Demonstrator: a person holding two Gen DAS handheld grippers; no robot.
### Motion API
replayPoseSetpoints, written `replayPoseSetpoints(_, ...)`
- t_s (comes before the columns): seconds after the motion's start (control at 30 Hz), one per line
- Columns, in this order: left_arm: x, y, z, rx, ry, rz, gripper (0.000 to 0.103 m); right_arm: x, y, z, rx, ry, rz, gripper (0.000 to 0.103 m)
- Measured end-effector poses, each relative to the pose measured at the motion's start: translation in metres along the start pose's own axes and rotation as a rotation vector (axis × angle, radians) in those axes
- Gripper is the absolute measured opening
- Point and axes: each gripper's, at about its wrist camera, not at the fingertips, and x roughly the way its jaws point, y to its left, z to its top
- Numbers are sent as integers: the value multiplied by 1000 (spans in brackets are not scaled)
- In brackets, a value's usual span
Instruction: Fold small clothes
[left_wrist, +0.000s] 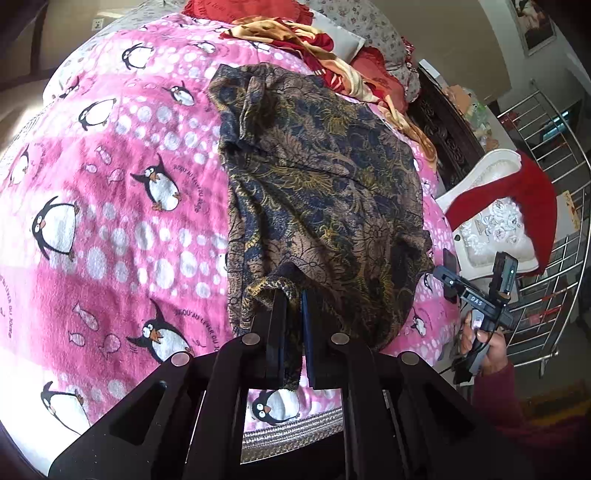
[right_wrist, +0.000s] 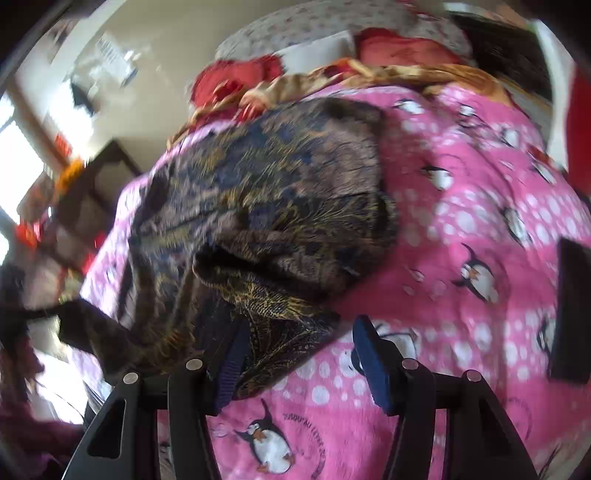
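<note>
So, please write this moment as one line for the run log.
left claw: shut on patterned garment edge | right claw: open, holds nothing | garment: on penguin blanket, partly folded

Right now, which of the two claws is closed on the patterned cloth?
The left claw: it pinches a bunched edge of the dark patterned garment. The right claw stands open, cloth beside one finger only, not pinched.
</note>
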Motion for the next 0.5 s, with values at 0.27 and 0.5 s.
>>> replayPoseSetpoints(0.27,9,-3,-3,1,22,0,7,37,10,9,-214,88,-52,15)
replayPoseSetpoints(0.5,-8,-4,3,-11,-16,-42,7,-34,-11,-3,0,-45,181,6)
